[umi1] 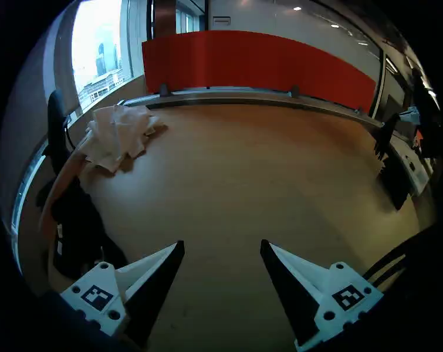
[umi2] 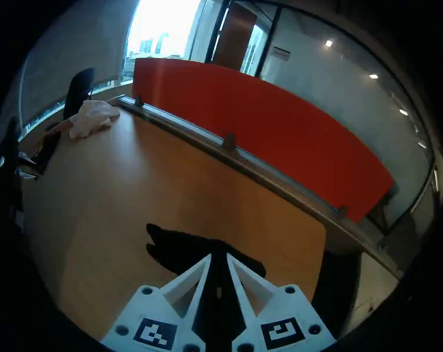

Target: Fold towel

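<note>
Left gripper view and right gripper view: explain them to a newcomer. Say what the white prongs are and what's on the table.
The white prongs are fingers of two hand-held grippers, one in each of a person's hands; a camera rides on each, looking along them. Left gripper view: the left hand-held gripper is open, empty. Right gripper view: the right hand-held gripper is almost shut above a dark patch. A crumpled white cloth towel lies far off on the light wooden table.

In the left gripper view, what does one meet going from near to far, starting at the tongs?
left tongs → table → towel → red divider
</note>
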